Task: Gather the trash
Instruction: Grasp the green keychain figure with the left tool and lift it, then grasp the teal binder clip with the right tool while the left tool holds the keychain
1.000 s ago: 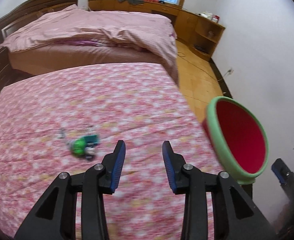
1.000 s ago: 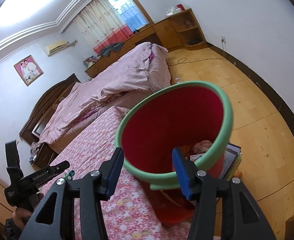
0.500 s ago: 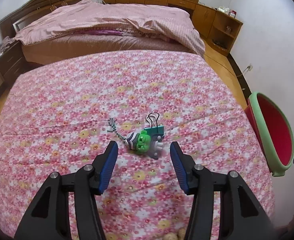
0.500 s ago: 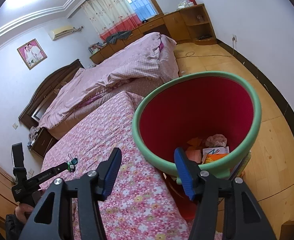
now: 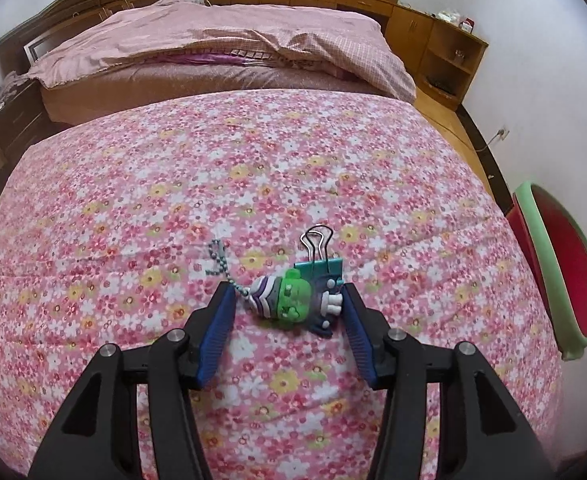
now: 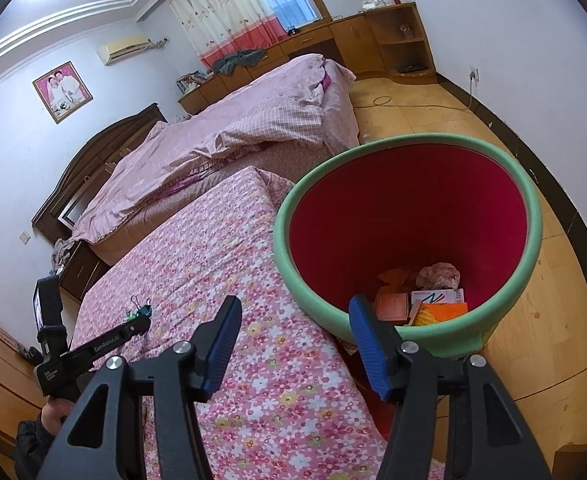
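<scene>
A small green toy figure keychain with a bead chain lies on the floral pink bedspread, touching a teal binder clip. My left gripper is open, its blue pads on either side of the figure, close to it. The figure and clip show small in the right wrist view, by the left gripper's tip. My right gripper is open and empty, above the bed's edge beside the red bin with a green rim, which holds paper trash. The bin also shows in the left wrist view.
A second bed with a pink quilt stands beyond. Wooden cabinets and shelves line the far wall. Wooden floor lies around the bin, with a wall on the right.
My left gripper has moved forward and down to the toy figure, which now sits between its open pads. The right gripper has shifted a little, looking more into the bin.
</scene>
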The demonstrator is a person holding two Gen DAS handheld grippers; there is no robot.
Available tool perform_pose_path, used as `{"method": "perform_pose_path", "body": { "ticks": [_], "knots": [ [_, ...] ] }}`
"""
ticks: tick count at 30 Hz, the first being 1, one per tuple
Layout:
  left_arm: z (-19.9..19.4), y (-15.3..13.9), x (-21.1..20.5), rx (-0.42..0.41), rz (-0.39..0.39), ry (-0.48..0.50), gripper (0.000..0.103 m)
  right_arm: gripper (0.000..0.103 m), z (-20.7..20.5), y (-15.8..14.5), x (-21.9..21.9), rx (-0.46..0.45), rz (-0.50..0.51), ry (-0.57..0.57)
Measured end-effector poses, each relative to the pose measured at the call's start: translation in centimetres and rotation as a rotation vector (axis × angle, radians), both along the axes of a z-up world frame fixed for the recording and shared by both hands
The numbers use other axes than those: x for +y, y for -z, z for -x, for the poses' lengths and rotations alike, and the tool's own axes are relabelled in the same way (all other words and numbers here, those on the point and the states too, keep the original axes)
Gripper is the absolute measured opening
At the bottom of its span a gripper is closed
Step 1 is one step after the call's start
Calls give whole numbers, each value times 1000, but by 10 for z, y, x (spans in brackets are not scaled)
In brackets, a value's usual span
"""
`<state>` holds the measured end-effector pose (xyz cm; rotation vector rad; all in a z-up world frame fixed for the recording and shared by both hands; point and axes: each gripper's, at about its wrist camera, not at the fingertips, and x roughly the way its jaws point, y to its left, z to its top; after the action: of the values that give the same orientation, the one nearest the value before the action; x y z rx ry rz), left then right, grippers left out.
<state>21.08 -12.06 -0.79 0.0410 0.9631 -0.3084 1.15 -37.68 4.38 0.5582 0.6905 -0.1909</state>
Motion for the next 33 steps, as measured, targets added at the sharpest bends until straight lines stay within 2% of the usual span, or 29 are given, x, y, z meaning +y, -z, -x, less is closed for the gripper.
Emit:
{"method": "perform_pose_path", "body": {
  "ticks": [5,10,16,23,33],
  "knots": [
    [4,-3,1,-9,9,7,51,59,-3,0,5,4,6,-13],
    [14,-10,22,-24,37,-15,51,59,-10,-4,13,0,16,-37],
    [12,-24,57,-58,33,-112,51,59,-28,-13,33,-10,38,-96],
    [4,-27,105,-75,21,-246,51,60,-60,-18,73,-11,47,-194],
    [-1,-20,153,-80,15,-376,51,60,-108,4,130,47,67,-324]
  ]
}}
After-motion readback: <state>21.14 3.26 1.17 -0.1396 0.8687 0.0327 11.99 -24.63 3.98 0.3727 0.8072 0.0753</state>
